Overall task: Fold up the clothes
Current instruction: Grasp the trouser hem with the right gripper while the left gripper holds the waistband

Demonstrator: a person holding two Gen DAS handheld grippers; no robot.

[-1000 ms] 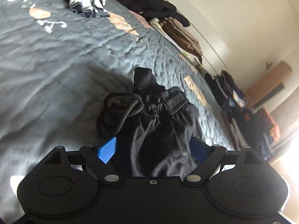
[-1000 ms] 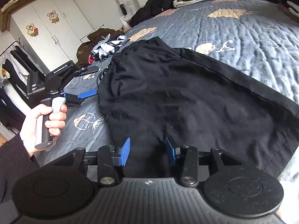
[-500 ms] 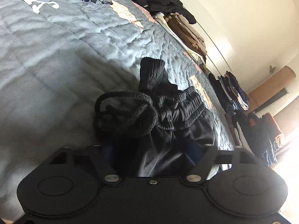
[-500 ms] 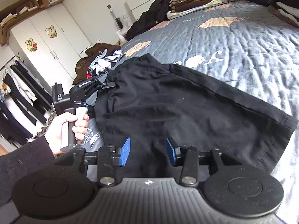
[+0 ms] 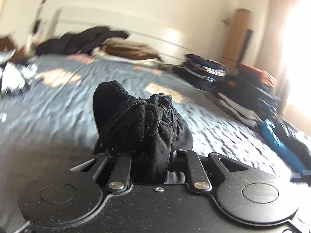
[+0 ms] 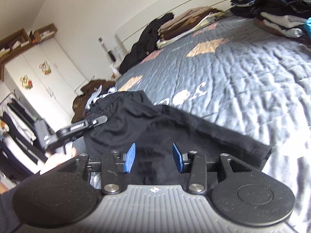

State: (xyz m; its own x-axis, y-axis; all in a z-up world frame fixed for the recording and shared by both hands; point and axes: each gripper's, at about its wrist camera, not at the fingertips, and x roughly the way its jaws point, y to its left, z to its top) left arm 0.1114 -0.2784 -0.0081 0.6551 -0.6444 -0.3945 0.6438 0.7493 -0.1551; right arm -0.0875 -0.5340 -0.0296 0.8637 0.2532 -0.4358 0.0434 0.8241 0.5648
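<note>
Black drawstring trousers (image 6: 175,128) lie spread on the grey quilted bedspread (image 6: 243,73). In the left wrist view their bunched waistband (image 5: 136,114) sticks up out of my left gripper (image 5: 151,151). Its jaws are closing with the cloth pinched between them, and the pads are hidden by fabric. The right wrist view shows that gripper (image 6: 97,121) at the trousers' left end, held by a hand (image 6: 56,159). My right gripper (image 6: 153,157) is at the near edge of the trousers. Its blue pads (image 6: 130,159) stand partly apart with dark cloth filling the gap between them.
Folded stacks of dark and white clothes (image 6: 281,5) line the bed's far right side. A brown folded pile (image 6: 186,21) and a black heap lie by the wall. Loose clothes (image 6: 91,97) sit past the trousers. A white wardrobe (image 6: 38,73) and a clothes rail stand at left.
My left gripper has shut on the waistband, rolled level and lifted it off the bed. My right gripper rose slightly with the trousers' near edge, its pads staying the same distance apart.
</note>
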